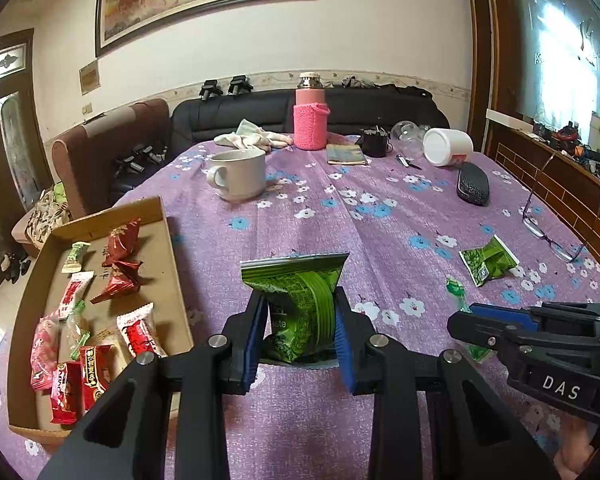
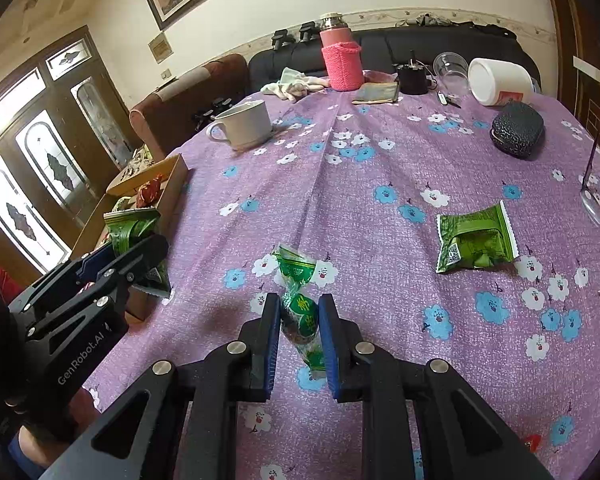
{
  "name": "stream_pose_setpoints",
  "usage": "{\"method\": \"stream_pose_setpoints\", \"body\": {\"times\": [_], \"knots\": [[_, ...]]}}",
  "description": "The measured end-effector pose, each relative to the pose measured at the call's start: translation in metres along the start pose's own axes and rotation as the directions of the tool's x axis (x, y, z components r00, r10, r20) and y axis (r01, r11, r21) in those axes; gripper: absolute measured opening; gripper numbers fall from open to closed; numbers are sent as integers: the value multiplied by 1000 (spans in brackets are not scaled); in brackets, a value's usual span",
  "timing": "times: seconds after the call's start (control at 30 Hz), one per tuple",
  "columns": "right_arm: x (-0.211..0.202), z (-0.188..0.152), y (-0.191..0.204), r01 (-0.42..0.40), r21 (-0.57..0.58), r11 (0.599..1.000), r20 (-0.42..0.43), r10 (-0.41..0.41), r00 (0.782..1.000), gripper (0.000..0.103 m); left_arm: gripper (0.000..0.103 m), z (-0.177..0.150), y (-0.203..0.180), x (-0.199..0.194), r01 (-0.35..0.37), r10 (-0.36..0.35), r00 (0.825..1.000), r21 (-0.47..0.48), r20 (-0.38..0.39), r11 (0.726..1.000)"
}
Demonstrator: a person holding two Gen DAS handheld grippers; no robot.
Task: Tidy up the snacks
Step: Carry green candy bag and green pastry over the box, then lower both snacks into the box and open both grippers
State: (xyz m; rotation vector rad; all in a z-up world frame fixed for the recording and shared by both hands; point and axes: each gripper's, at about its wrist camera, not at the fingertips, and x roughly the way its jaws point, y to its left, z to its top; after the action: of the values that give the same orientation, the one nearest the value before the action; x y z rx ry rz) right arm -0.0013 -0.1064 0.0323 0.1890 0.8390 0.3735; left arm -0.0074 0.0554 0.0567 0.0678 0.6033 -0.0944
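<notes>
Green foil snack packet point(image 1: 300, 300), upright, clamped between the blue pads of the left gripper point(image 1: 302, 320), held above the purple floral tablecloth point(image 1: 340, 208) just right of the cardboard tray point(image 1: 168, 248).

Small green twisted candy point(image 2: 300, 312), clamped between the pads of the right gripper point(image 2: 300, 340), lower end at the cloth, well right of the tray.

Second green packet point(image 2: 474, 240), crumpled, lying loose on the cloth, further right of the tray, apart from both grippers.

Tray contents: red, maroon and white wrapped sweets point(image 1: 120, 252), scattered singly.

Beyond the tray: white mug point(image 1: 238, 174); pink flask point(image 1: 310, 116) in a knitted sleeve; white jar point(image 1: 446, 146) on its side; dark glasses case point(image 1: 474, 184); spectacles point(image 1: 548, 224) at the cloth's far right edge.

Nothing stands between the held packet and the tray.
</notes>
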Motion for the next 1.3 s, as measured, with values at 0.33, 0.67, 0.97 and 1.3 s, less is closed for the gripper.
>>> {"method": "stream_pose_setpoints", "body": {"times": [0.33,0.67,0.97,1.3], "knots": [[1,-1,2,11,-8,1000,2,-11,1000,21,30,1,8,-5,-9,10,1000,-26,21,1000],[3,2,0,5,40,999,1,-5,1000,21,30,3,36,-18,-28,34,997,-88,66,996],[8,14,56,-84,10,996,-7,84,996,21,31,0,107,-27,-65,72,997,-186,31,980],[60,32,157,-212,-59,975,-86,207,975,22,31,-30,201,-15,-192,169,981,-343,-96,920]]}}
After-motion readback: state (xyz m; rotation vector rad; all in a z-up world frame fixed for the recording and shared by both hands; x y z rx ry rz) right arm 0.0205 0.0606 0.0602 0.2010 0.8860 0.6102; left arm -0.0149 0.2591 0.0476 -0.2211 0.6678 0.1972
